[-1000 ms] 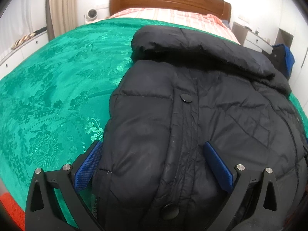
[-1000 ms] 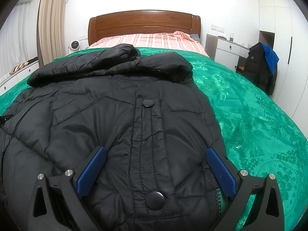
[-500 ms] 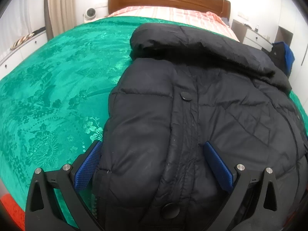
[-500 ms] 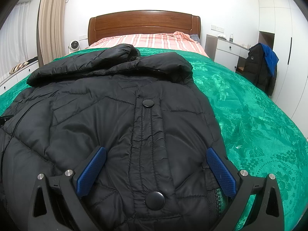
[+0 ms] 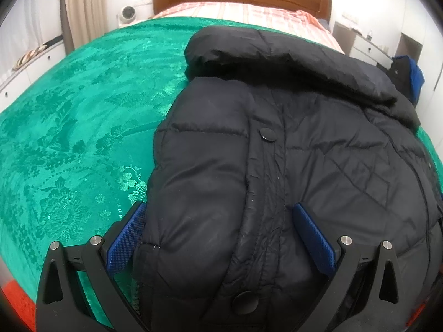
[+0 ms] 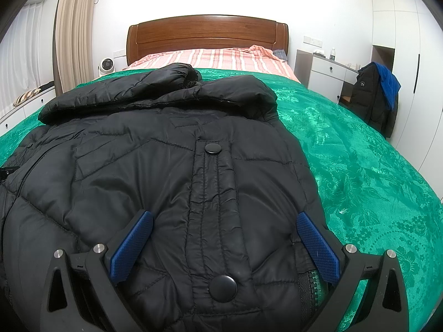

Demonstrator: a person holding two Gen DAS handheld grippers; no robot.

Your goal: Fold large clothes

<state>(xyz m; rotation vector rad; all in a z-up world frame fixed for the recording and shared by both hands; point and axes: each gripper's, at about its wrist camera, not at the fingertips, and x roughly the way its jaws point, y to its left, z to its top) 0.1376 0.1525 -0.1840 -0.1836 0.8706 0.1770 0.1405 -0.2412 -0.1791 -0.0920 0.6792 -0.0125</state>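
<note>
A black puffer jacket (image 5: 304,138) lies front-up on the green bedspread (image 5: 69,138), its hood bunched toward the headboard. My left gripper (image 5: 218,210) is open at the hem, straddling the jacket's left side; one blue pad (image 5: 124,240) is at the outer edge and the other lies on the fabric near the snap placket. In the right wrist view the same jacket (image 6: 138,166) fills the lower frame. My right gripper (image 6: 224,217) is open too and straddles the right front panel, with a snap button (image 6: 223,288) between its fingers and the zipper edge by the right pad (image 6: 318,251).
Past the bedspread (image 6: 360,166) are a pink striped sheet (image 6: 210,58) and a wooden headboard (image 6: 207,33). To the right stand a white cabinet (image 6: 329,74) and a hanging dark coat with a blue garment (image 6: 379,96). A small fan (image 6: 106,64) and a curtain (image 6: 74,33) are at the left.
The left wrist view has shifted very slightly against the jacket. The right gripper and the jacket look unmoved, and both grippers have stayed open.
</note>
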